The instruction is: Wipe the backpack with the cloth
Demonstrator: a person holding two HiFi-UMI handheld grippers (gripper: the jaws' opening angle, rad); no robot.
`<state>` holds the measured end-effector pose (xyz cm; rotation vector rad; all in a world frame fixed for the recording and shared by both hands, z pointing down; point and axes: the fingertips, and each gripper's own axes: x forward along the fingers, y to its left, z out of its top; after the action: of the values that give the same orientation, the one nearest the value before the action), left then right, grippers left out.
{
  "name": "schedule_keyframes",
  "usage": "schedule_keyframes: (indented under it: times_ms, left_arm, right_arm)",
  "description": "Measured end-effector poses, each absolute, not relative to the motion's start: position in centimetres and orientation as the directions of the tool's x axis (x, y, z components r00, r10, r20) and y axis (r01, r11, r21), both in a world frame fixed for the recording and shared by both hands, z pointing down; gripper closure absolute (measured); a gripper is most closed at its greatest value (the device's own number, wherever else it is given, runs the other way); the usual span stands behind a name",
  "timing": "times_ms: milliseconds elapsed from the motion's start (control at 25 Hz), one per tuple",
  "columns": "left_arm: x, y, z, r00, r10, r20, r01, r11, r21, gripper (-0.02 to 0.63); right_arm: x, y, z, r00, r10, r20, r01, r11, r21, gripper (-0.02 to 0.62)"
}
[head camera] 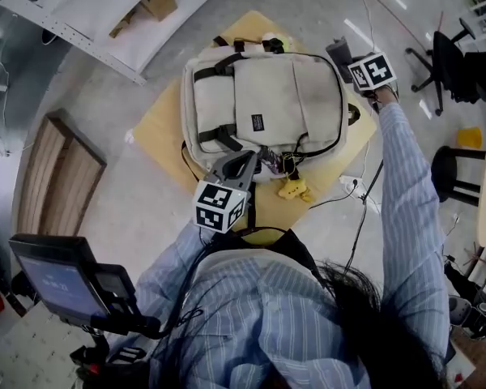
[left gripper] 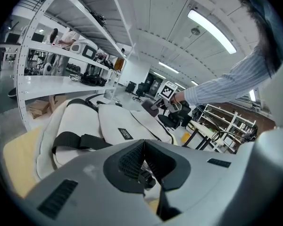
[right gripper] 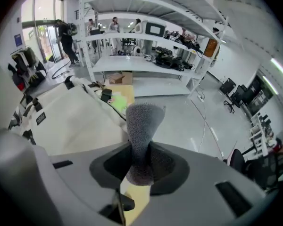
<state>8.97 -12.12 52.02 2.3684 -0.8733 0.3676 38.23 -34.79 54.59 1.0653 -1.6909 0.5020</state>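
My right tongs (right gripper: pixel 140 147) are clamped low on the cloth (right gripper: pixel 142 126), a grey, nubbly strip whose free end stands up out of the jaws. I judge it light, soft and a little grippy, so it should drag across fabric rather than skate. The backpack (head camera: pixel 287 96) lies flat on the small table (head camera: pixel 162 128), front pocket up. In the head view the cloth hangs just off its 2 o'clock corner, apart from the fabric. The pack looks like limp, pale canvas, not heavy, and likely to bunch or slide under a wipe, so it wants pinning at a strap or the firm bottom seam. My left tongs (head camera: pixel 245 167) sit at its 6 o'clock edge with the jaws brought together. Something small and dark shows deep between them, but I cannot say whether it is a bit of the pack or part of the tongs.
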Motion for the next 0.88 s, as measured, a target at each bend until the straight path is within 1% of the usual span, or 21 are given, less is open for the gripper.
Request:
schedule_keyframes:
  times_ms: [160, 400, 640, 880]
  left_arm:
    - [8.8, -13.1, 51.4, 0.739, -0.524, 0.424, -0.673, -0.609, 0.420, 0.601]
    - [9.4, -12.7, 51.6, 0.743, -0.520, 0.421, -0.669, -0.607, 0.429, 0.601]
    - [10.7, -11.4, 51.4, 0.762, -0.499, 0.413, -0.646, -0.621, 0.444, 0.601]
    - [11.5, -10.2, 50.9, 0.758, -0.507, 0.410, -0.651, -0.627, 0.428, 0.601]
  right_arm:
    - [37.5, -34.1, 55.8, -0.081, -0.387, 0.918, -0.796, 0.580, 0.175, 0.502]
    - [37.6, -29.5, 55.7, -0.110, -0.414, 0.904, -0.790, 0.588, 0.173, 0.502]
    - [37.9, -22.7, 56.3, -0.147, -0.453, 0.879, -0.849, 0.514, 0.122, 0.502]
    - [37.5, -16.2, 56.9, -0.168, -0.469, 0.867, -0.898, 0.435, 0.061, 0.502]
